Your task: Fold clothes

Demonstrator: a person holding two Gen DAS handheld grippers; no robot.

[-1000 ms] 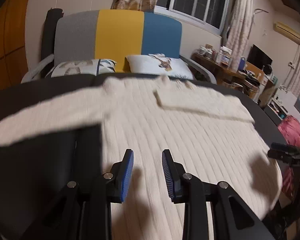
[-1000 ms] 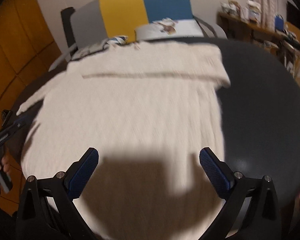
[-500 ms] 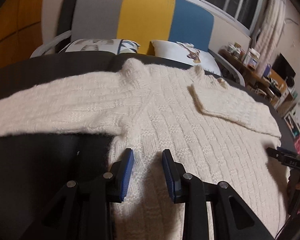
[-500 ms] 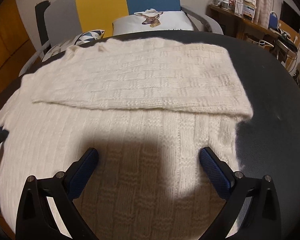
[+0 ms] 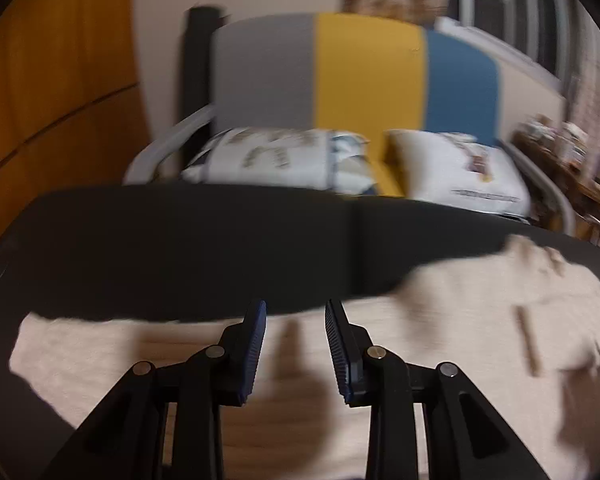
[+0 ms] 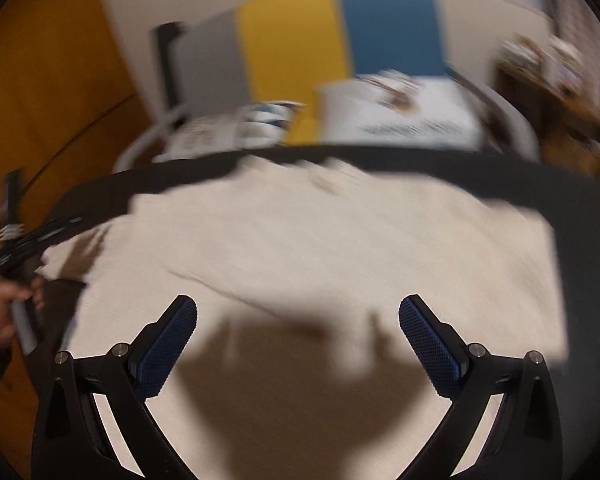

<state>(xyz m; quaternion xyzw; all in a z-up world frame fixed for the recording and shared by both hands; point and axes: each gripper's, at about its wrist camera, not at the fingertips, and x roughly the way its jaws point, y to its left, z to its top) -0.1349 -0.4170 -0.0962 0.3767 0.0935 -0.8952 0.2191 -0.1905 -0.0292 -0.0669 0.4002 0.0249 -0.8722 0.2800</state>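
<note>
The sweater (image 5: 440, 344) (image 6: 340, 248), across the lower half of both frames, is cream cloth with a matt, soft-looking surface; motion blur hides its knit texture. The table (image 5: 200, 252) beneath it is a dark, matt surface. The left gripper (image 5: 294, 346) and right gripper (image 6: 298, 344) have matt black plastic-looking arms, bright metal pivot pins, and blue finger pads (image 6: 428, 346) with a fine ribbed or gridded rough texture. The chair back (image 5: 364, 76), upper centre, is matt cloth in grey, yellow and blue panels. The cushions (image 5: 460, 172) below it are printed cloth. The panelling (image 5: 52, 88), upper left, looks like smooth orange-brown wood.
</note>
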